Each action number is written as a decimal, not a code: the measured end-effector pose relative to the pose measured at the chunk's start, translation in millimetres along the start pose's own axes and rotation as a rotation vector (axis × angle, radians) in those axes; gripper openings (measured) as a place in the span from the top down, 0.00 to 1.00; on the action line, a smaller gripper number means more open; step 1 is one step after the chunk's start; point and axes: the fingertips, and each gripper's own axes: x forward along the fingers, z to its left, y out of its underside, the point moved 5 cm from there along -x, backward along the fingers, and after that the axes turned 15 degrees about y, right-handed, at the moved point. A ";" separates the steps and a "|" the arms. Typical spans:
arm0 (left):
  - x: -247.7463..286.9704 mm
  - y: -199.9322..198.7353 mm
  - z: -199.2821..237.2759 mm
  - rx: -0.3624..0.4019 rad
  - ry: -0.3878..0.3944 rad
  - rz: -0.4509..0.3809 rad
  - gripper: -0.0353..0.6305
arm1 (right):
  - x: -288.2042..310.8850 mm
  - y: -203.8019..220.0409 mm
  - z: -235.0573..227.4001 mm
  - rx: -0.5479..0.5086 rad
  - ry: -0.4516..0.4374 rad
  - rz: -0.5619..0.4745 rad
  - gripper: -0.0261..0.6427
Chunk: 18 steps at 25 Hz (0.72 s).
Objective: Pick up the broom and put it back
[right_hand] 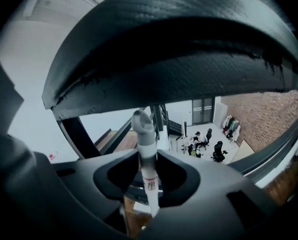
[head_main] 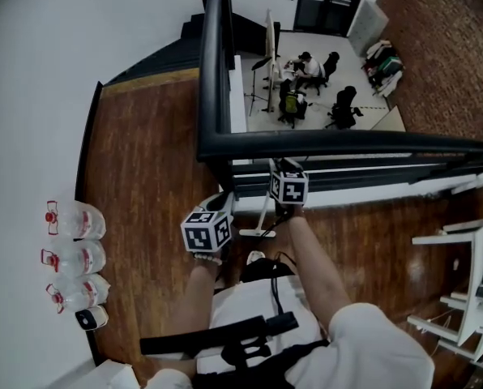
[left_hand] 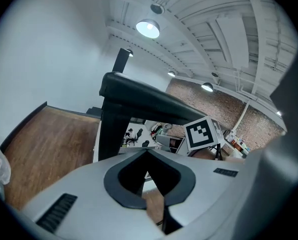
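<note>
Broom (right_hand: 142,134) is standing upright against the black railing (head_main: 347,143) at the edge of the wooden floor (head_main: 144,177). Its white handle runs between the right hand-held gripper's (head_main: 285,194) jaws, and they look clamped on it, I think. The left hand-held gripper (left_hand: 147,153) is just beside it, pinched together on nothing.

Three clear, red-capped bottles (head_main: 75,258) are recorded in a row by the white wall (head_main: 31,96) on the wooden floor (head_main: 144,160), bounded by a black railing (head_main: 322,144), with a white rack (head_main: 468,274) (partly cropped) and seated people (head_main: 302,79) below.
</note>
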 end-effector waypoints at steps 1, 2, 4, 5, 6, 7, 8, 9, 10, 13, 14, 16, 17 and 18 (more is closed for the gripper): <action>-3.2 0.3 0.3 0.001 -0.003 -0.004 0.95 | -1.6 1.9 0.6 -0.012 0.010 -0.005 0.76; -6.9 1.1 0.6 0.002 -0.005 -0.007 0.95 | -3.9 5.0 1.4 -0.021 0.017 -0.012 0.77; -15.4 2.8 1.8 0.003 -0.009 -0.017 0.95 | -8.5 15.1 4.4 -0.024 0.019 -0.021 0.77; -20.5 3.7 2.6 0.003 -0.011 -0.021 0.95 | -12.6 20.1 6.9 -0.024 0.020 -0.026 0.77; -25.9 5.3 2.9 0.004 -0.012 -0.025 0.95 | -18.8 24.5 9.4 -0.024 0.022 -0.032 0.77; -31.6 7.6 1.9 0.005 -0.011 -0.027 0.95 | -27.2 29.1 11.5 -0.025 0.026 -0.038 0.77; -37.2 10.3 -0.2 0.008 -0.008 -0.030 0.95 | -37.2 33.6 13.2 -0.025 0.030 -0.047 0.77; -42.9 13.0 -3.2 0.012 -0.003 -0.032 0.95 | -48.2 37.6 14.8 -0.025 0.033 -0.057 0.77; -48.9 15.5 -6.6 0.015 0.003 -0.033 0.95 | -59.6 41.6 16.4 -0.026 0.035 -0.067 0.77; -72.0 27.0 -17.5 0.025 0.024 -0.028 0.95 | -96.5 55.3 24.4 -0.034 0.037 -0.084 0.77; -81.3 32.4 -21.5 0.028 0.032 -0.026 0.95 | -110.7 60.4 27.3 -0.039 0.039 -0.089 0.77; -101.4 44.1 -31.3 0.037 0.052 -0.024 0.95 | -142.9 69.3 31.8 -0.048 0.053 -0.106 0.77; -111.6 49.9 -37.2 0.044 0.065 -0.023 0.95 | -160.6 72.4 33.0 -0.052 0.062 -0.121 0.77; -121.8 55.8 -43.7 0.053 0.078 -0.022 0.95 | -179.5 74.4 33.8 -0.055 0.070 -0.139 0.77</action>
